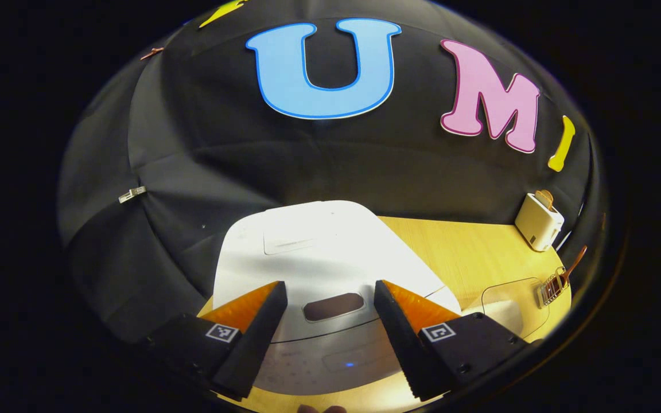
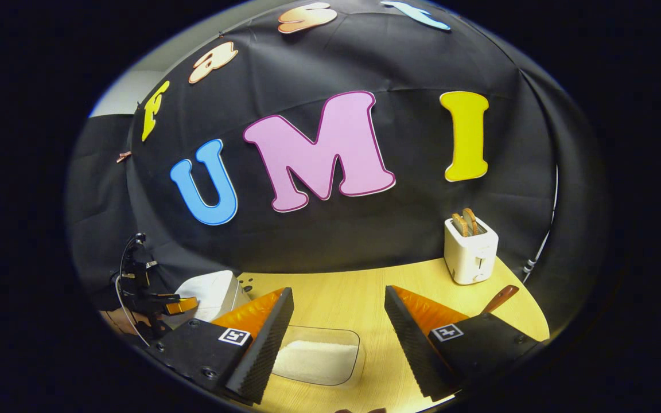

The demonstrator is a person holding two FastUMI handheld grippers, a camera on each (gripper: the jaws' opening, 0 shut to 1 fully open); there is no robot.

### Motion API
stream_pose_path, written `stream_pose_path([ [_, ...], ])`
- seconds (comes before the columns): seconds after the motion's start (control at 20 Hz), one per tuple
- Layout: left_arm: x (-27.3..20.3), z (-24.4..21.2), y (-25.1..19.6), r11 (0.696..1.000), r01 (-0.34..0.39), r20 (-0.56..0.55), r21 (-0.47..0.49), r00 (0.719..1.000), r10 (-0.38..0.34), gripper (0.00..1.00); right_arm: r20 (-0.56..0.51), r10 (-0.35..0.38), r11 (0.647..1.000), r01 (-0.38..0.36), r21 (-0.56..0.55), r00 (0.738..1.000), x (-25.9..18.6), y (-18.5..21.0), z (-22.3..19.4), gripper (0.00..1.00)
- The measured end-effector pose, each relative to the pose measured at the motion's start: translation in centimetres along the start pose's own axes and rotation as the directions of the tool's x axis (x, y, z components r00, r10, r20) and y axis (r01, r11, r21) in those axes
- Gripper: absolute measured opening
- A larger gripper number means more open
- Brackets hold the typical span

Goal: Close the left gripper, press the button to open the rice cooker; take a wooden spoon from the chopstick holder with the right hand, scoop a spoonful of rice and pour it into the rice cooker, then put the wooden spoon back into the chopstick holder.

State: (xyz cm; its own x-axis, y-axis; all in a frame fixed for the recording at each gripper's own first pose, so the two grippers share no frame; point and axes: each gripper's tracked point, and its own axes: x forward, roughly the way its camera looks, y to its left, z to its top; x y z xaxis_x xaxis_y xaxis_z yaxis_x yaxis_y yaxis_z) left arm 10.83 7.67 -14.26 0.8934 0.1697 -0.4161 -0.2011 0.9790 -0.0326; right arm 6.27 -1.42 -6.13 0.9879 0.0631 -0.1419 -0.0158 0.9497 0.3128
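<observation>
The white rice cooker (image 1: 319,258) sits with its lid down, its dark oval button (image 1: 333,306) facing me. My left gripper (image 1: 329,287) hovers open just above that button, one finger on each side of it. In the right gripper view, my right gripper (image 2: 339,292) is open and holds nothing, above a clear container of rice (image 2: 317,355). A wooden spoon handle (image 2: 500,299) sticks up behind the right finger. The spoon (image 1: 574,264) stands in a wire chopstick holder (image 1: 552,285) at the table's right edge, beside the rice container (image 1: 508,304).
A white toaster (image 2: 470,249) holding bread slices stands at the back right of the wooden table (image 1: 468,246). In the right gripper view, the left gripper (image 2: 175,304) and the rice cooker (image 2: 210,292) show at far left. Black cloth walls close the back.
</observation>
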Motion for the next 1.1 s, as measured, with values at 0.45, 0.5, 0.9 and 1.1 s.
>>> stream_pose_path([
  [0.45, 0.1, 0.0, 0.0, 1.0, 0.006, 0.022, -0.009, 1.0, -0.005, 1.0, -0.008, 0.036, 0.999, -0.036, -0.013, 0.999, 0.5, 1.6, -0.5, 0.98],
  [0.5, 0.2, 0.1, 0.0, 1.0, 0.008, 0.031, -0.006, 0.999, -0.007, 1.0, -0.006, 0.04, 0.999, -0.04, -0.014, 0.999, 0.4, 1.8, -0.4, 0.98],
  [0.9, -4.1, 5.0, 0.6, 0.996, 0.063, 0.209, -0.055, 0.977, -0.051, 0.95, 0.009, 0.034, 0.999, -0.033, -0.035, 0.999, -0.8, 1.7, 0.3, 0.98],
  [1.1, -7.5, 7.0, -0.7, 0.995, 0.104, 0.297, -0.005, 0.95, -0.098, 0.95, 0.016, 0.029, 0.999, -0.028, -0.037, 0.999, -0.8, 1.6, 0.7, 0.98],
])
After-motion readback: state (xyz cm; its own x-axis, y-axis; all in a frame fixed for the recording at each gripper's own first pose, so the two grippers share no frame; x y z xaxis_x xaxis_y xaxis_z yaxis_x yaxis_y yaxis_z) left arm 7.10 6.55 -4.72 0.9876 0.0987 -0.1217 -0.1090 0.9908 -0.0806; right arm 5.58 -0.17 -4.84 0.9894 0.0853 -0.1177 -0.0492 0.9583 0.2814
